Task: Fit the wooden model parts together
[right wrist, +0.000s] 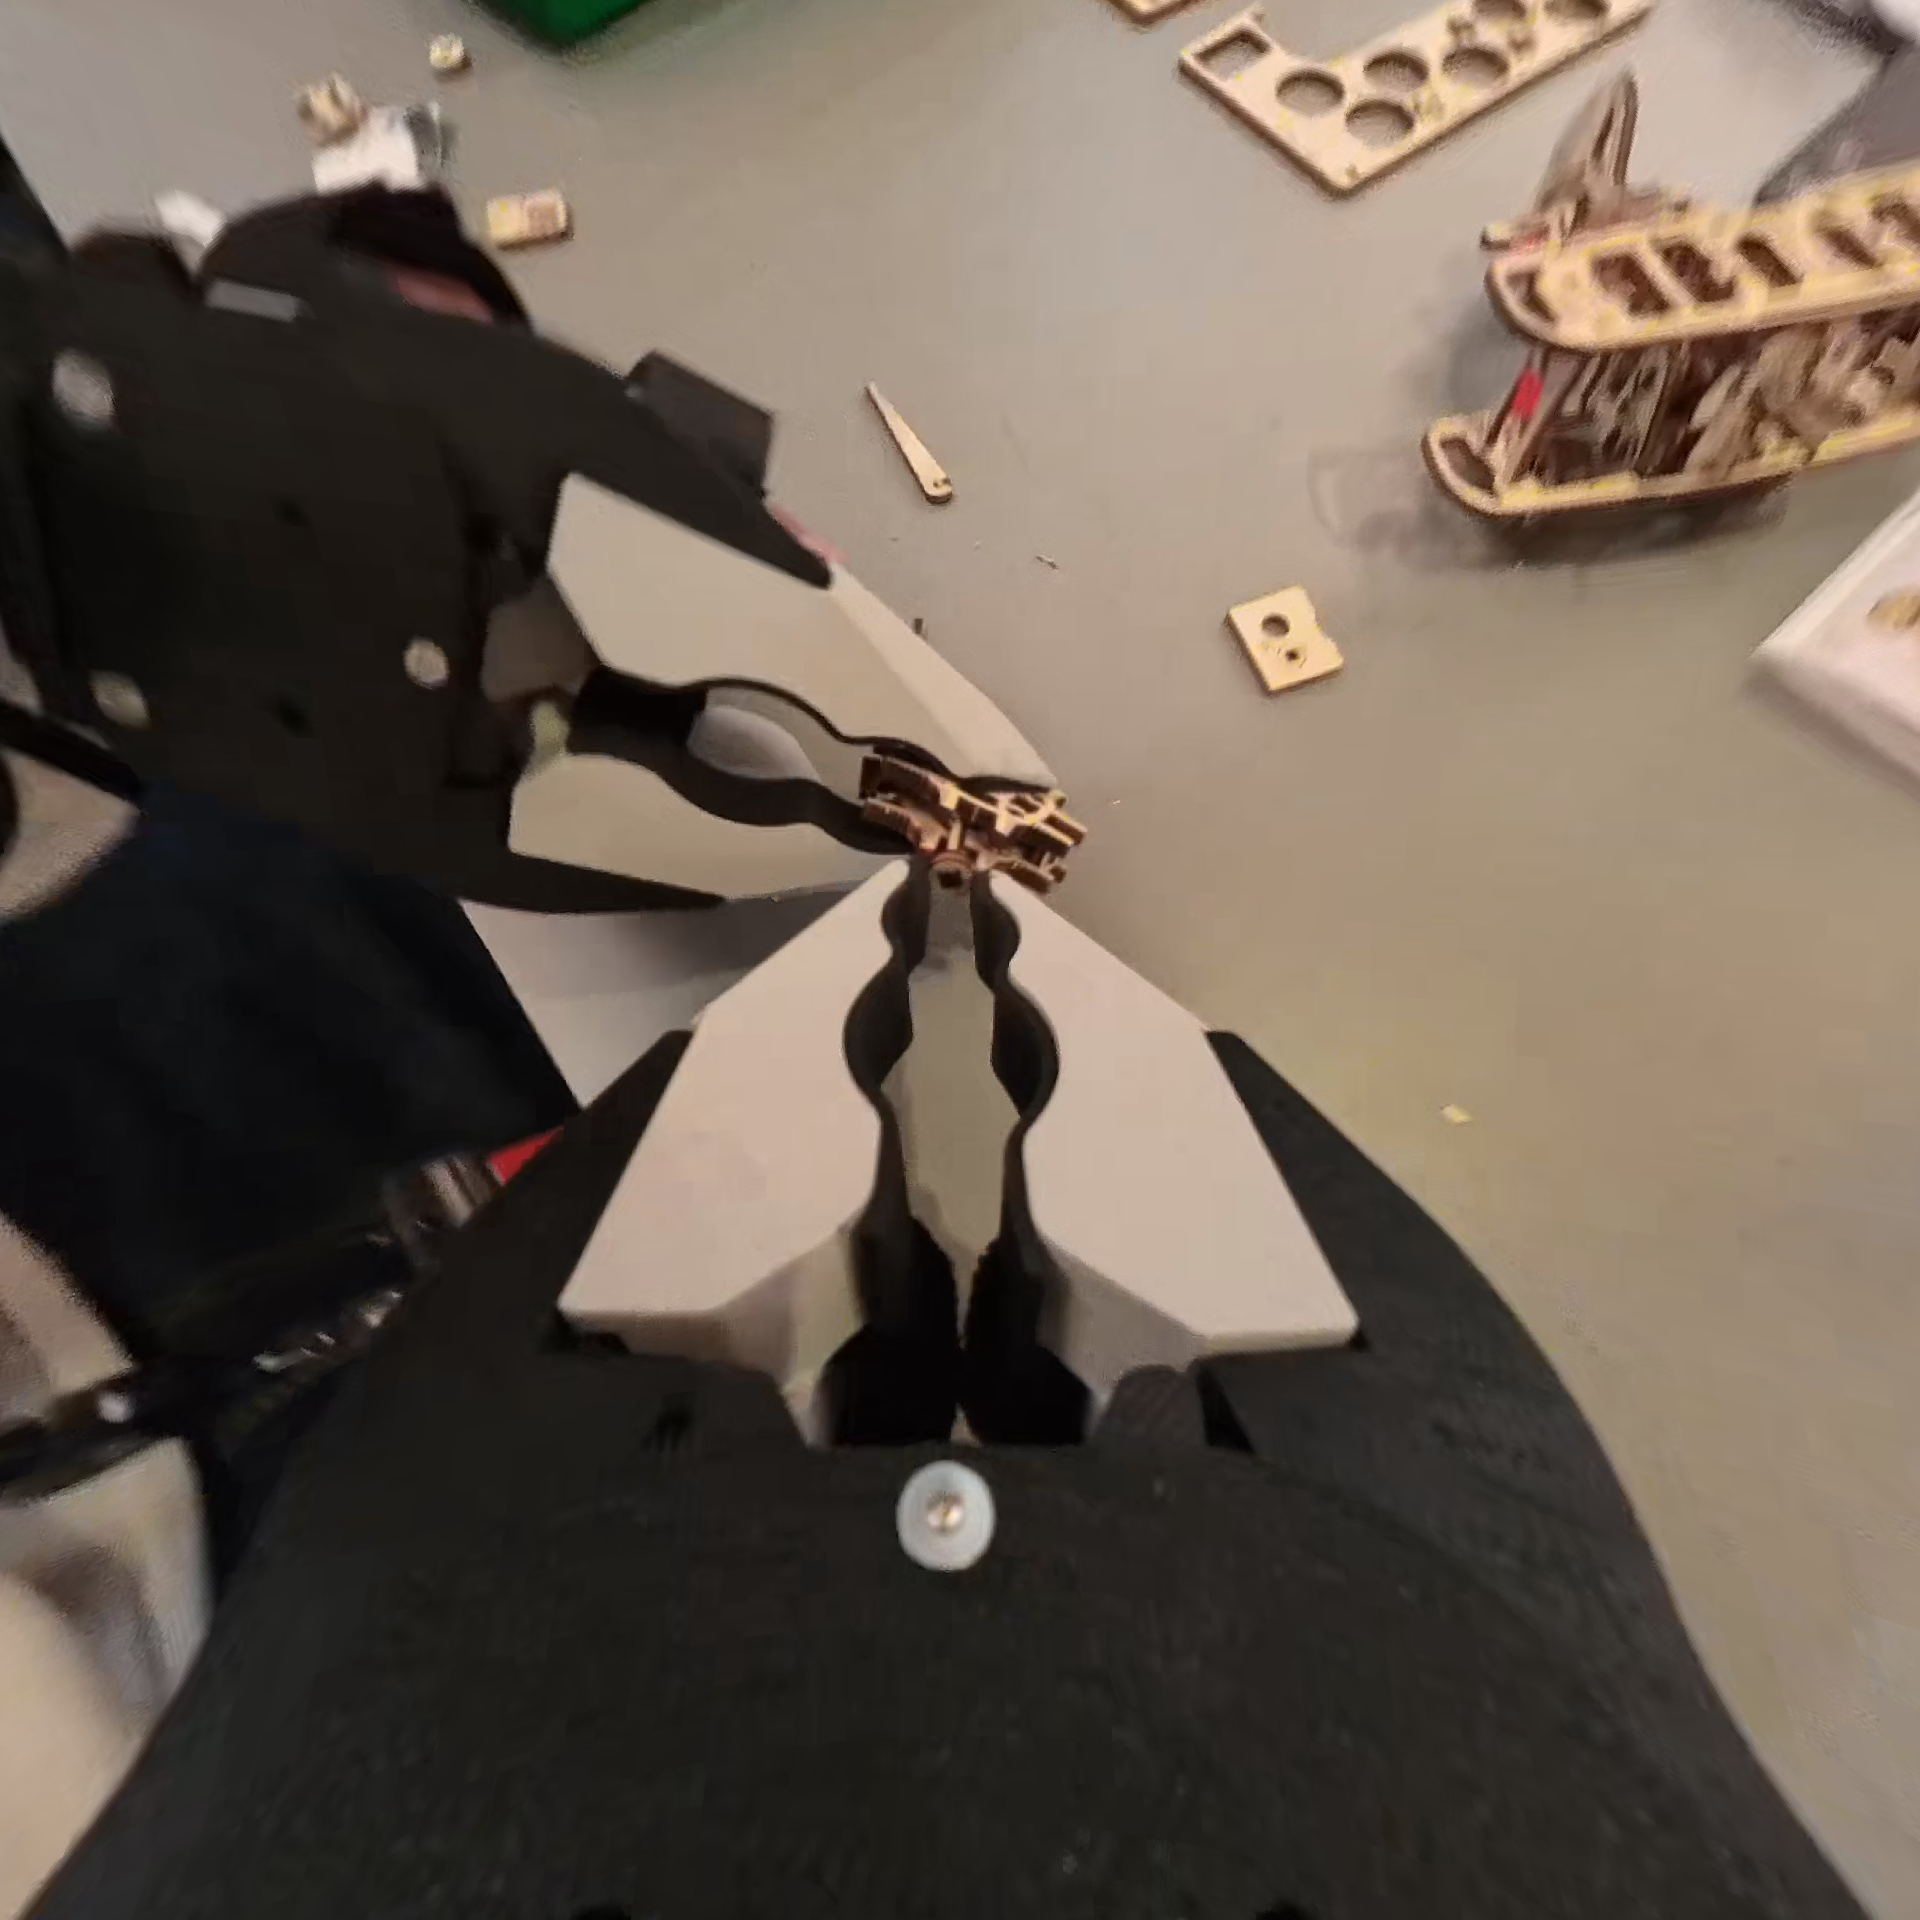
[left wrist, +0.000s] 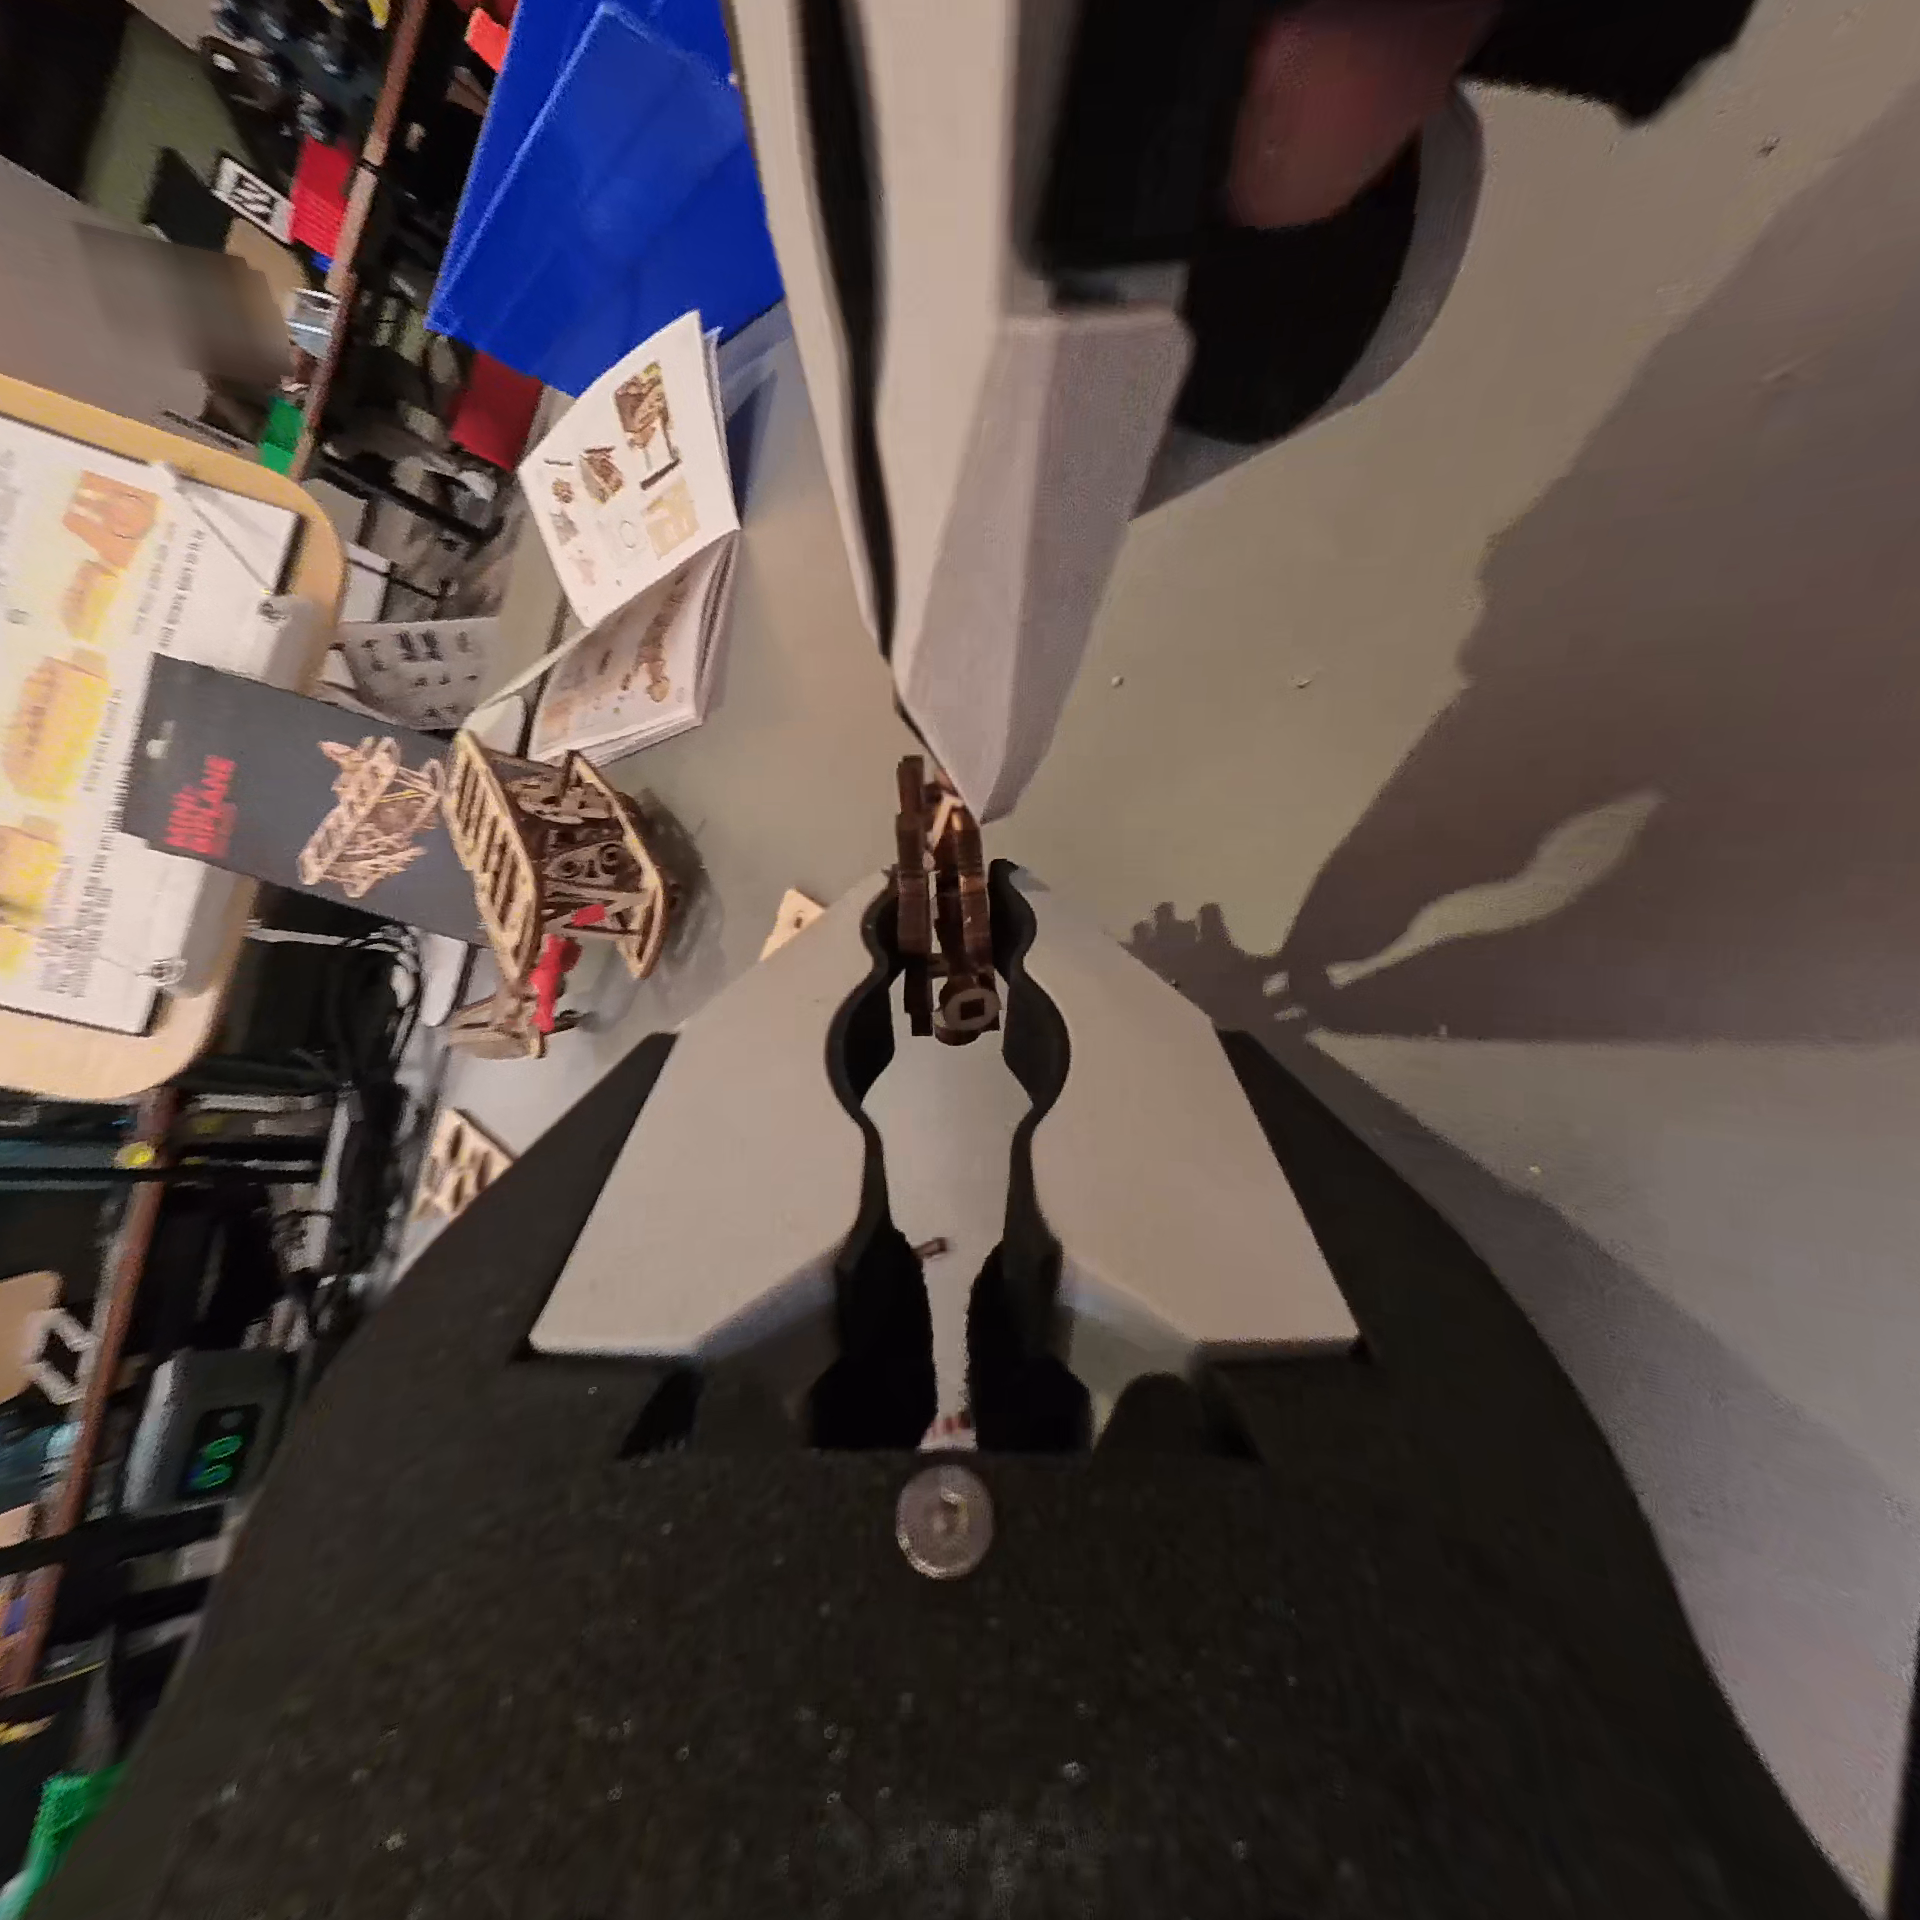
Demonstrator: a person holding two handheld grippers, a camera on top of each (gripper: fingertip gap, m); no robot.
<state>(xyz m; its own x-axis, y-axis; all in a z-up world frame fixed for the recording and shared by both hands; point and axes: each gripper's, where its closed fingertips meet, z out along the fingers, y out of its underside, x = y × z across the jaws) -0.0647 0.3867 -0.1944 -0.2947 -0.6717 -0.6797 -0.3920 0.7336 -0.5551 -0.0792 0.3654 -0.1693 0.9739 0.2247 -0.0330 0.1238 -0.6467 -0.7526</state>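
Small wooden assembly (right wrist: 971,816): dead centre of the right wrist view, raised off the grey table (right wrist: 1351,935), pinched from two sides at once; a dark stack of notched laser-cut pieces in the left wrist view (left wrist: 940,894), square-holed hub facing the lens.
Left gripper (left wrist: 951,914): clenched on the small wooden assembly, black pads pressing its flanks; in the right wrist view reaching in from the left edge (right wrist: 883,805), tips biting the near end of the part.
Right gripper (right wrist: 948,878): tips drawn close around the lower hub of the same assembly, apparently nipping it, though the contact point is tiny and soft-focused; in the left wrist view coming down from the top of frame (left wrist: 951,800), grey fingers meeting the part's far end.
Biplane model (right wrist: 1704,353): upper right of the right wrist view, resting on the table, ladder-cut wings stacked, a red speck inside; centre left in the left wrist view (left wrist: 561,862).
Loose pieces: square plate with two holes (right wrist: 1283,637) right of centre, thin wooden sliver (right wrist: 909,442) above centre, punched-out sheet (right wrist: 1392,88) along the top edge.
Instruction booklet (left wrist: 634,540): open, upper-left of centre in the left wrist view.
Dark box (left wrist: 281,790): just left of the model, pictured plane on its face.
Blue bin (left wrist: 613,197): top of that frame, behind the booklet.
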